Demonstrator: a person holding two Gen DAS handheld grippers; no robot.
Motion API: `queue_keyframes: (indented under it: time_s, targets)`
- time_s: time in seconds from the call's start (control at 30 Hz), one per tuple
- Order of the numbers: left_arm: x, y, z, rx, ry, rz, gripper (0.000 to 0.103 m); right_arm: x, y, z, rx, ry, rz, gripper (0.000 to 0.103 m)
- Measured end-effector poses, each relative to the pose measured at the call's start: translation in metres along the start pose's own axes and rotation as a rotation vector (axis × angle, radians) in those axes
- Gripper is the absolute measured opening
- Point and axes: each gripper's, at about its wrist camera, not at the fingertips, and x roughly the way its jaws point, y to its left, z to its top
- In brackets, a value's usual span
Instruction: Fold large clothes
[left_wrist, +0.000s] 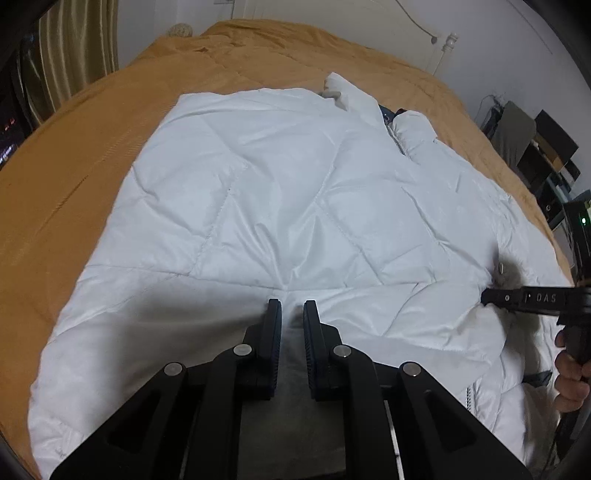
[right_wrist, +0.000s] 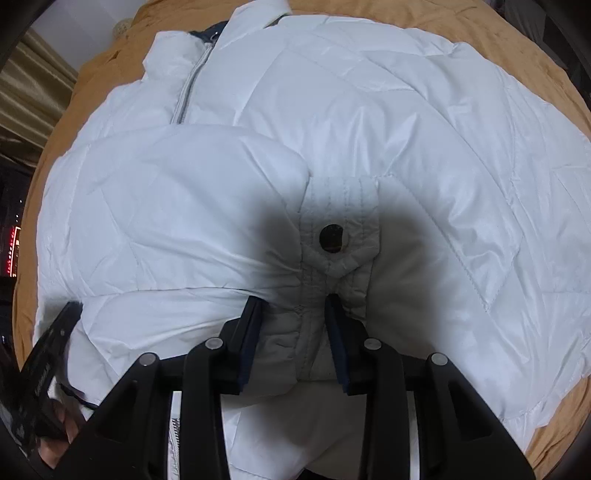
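**White jacket spread on the bed, both tools closed on it**

Left wrist view: the white jacket (left_wrist: 288, 206) is laid across the bed (left_wrist: 66, 177). A fold of its near edge is pinched in the narrow left tool (left_wrist: 292, 308). The right tool (left_wrist: 487, 297) is seen at the right, on the cuff.

Right wrist view: the grey cuff (right_wrist: 332, 295) with its dark snap (right_wrist: 331, 239) is clamped by the right tool (right_wrist: 293, 303). The sleeve is folded over the jacket (right_wrist: 406, 122) front, near the zipper (right_wrist: 188, 92).

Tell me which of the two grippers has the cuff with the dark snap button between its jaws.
The right gripper: its jaws straddle the sleeve cuff below the snap button. The left gripper pinches plain quilted jacket fabric.
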Motion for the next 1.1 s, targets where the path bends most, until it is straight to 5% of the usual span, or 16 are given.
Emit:
queue_keyframes:
  time_s: [0.17, 0.27, 0.37, 0.5, 0.73, 0.9, 1.1]
  targets:
    - [-0.015, 0.002, 0.011, 0.007, -0.016, -0.017, 0.012, -0.002, 0.004, 0.003, -0.019, -0.021, -0.044, 0.037]
    - [0.019, 0.002, 0.014, 0.024, 0.057, 0.035, 0.012, -0.010, 0.004, 0.002, -0.026, -0.047, -0.055, 0.040]
    - [0.024, 0.007, 0.006, 0.044, 0.013, 0.033, 0.012, -0.034, -0.014, -0.008, 0.012, -0.064, -0.016, 0.050]
    - [0.026, 0.003, 0.007, 0.070, 0.020, 0.048, 0.012, -0.085, -0.073, -0.021, 0.150, -0.161, 0.123, 0.069]
    - [0.024, -0.004, 0.000, 0.110, -0.020, 0.095, 0.012, -0.158, -0.228, -0.094, 0.522, -0.376, 0.024, 0.088]
    - [0.026, -0.013, -0.002, 0.152, -0.039, 0.138, 0.012, -0.151, -0.346, -0.153, 0.852, -0.437, 0.101, 0.089]
    - [0.026, -0.012, -0.003, 0.147, -0.046, 0.132, 0.012, -0.094, -0.390, -0.130, 0.930, -0.416, 0.237, 0.091]
